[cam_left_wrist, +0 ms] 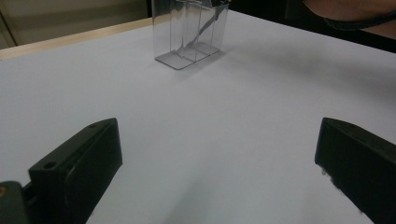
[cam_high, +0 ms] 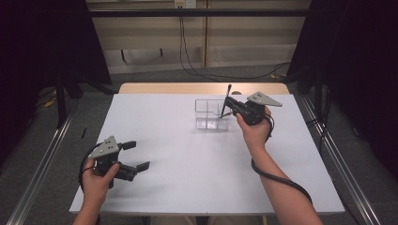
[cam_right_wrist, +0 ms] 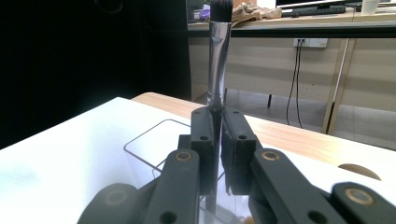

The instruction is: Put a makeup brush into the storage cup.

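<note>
Your right gripper [cam_high: 233,108] blocks the near right side of the clear plastic box with inner dividers [cam_high: 206,114], so from the high view you cannot count its compartments with certainty; in the left gripper view the box [cam_left_wrist: 187,37] is cut off at the top and seems to have about three sections. One black-handled brush with a silver ferrule and dark bristles [cam_right_wrist: 218,56] is there, standing nearly upright, bristles up. Its lower end reaches down into the box, but which compartment is hard to make out. Your right gripper [cam_right_wrist: 218,140] has its jaws pressed tight on the brush handle, just below the ferrule. The box stands toward the far edge of the white table [cam_high: 187,154], right of the middle.

Your left gripper [cam_high: 136,155] sits near the table's near left corner, its two jaws spread wide with nothing between them. Two grippers, one box, one brush.
</note>
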`<action>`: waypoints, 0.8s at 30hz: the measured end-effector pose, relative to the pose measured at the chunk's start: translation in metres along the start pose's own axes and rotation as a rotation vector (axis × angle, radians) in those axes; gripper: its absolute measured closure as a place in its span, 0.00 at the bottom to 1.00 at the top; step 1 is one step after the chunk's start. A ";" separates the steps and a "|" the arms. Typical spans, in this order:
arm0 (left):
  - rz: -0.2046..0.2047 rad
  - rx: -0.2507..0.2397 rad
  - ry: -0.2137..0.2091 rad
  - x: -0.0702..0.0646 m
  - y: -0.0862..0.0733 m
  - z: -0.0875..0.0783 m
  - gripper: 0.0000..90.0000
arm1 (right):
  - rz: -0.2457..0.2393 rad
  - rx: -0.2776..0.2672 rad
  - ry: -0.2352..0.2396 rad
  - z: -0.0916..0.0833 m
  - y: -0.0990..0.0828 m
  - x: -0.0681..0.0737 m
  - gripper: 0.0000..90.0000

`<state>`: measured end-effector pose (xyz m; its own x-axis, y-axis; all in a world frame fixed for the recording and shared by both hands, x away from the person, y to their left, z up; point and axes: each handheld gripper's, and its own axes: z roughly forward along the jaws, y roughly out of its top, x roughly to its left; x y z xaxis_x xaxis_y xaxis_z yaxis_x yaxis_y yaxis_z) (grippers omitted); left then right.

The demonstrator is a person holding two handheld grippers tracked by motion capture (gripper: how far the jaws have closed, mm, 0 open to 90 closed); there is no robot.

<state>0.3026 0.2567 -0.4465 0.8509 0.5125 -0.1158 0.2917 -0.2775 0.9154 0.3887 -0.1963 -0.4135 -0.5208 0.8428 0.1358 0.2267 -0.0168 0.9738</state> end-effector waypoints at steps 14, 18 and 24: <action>0.003 0.002 -0.007 0.000 0.001 0.003 0.01 | -0.007 -0.008 0.013 -0.006 0.002 0.006 0.67; 0.003 0.000 -0.009 -0.001 0.002 0.004 0.01 | -0.012 -0.013 0.018 -0.010 0.004 0.008 0.59; 0.009 -0.001 -0.011 -0.001 0.003 0.004 0.01 | -0.003 -0.017 0.025 -0.014 0.006 0.010 0.47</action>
<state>0.3038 0.2521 -0.4450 0.8581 0.5013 -0.1115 0.2835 -0.2814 0.9168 0.3730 -0.1957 -0.4039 -0.5416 0.8294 0.1370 0.2109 -0.0238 0.9772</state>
